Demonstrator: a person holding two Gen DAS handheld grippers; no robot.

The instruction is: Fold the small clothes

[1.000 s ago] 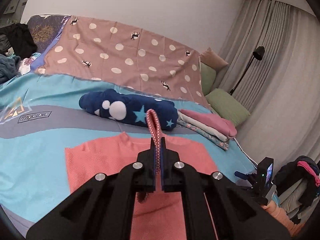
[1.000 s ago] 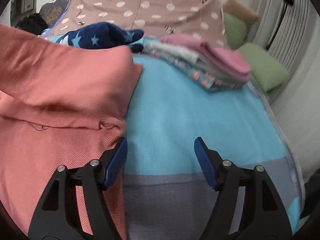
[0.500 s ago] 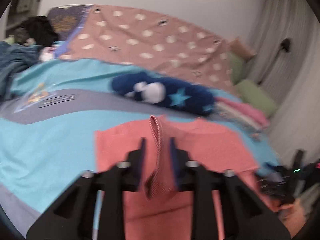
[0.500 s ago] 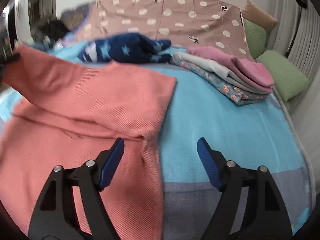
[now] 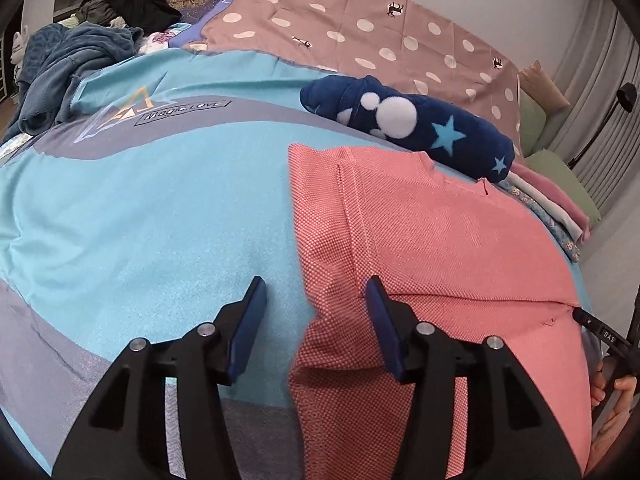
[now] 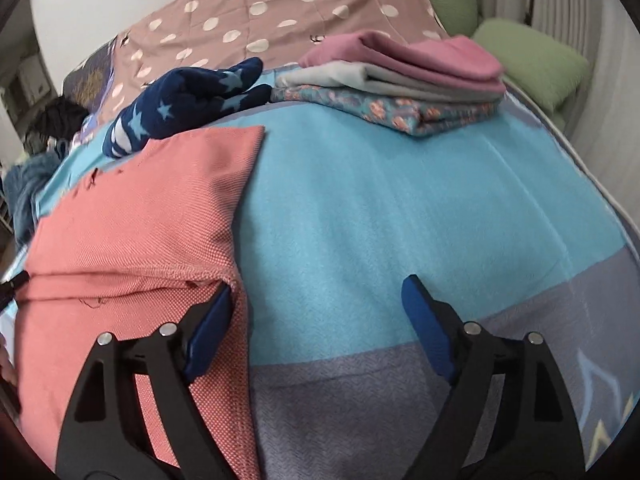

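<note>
The left claw point(image 5: 316, 320) has just opened and dropped the sleeve so the pink top point(image 5: 432, 248) lies folded on the bed point(image 5: 152, 208), while the right claw point(image 6: 316, 320), open wider, seems empty.

One coral shirt point(image 5: 432, 240) lies on the near part of one turquoise-and-grey blanket point(image 5: 140, 208). One navy star-patterned fleece point(image 5: 412, 120) sits beyond it. On the far right, one stack point(image 6: 400, 80) holds three folded garments. Two green pillows point(image 6: 532, 64) lie farther right. Two grippers show.
</note>
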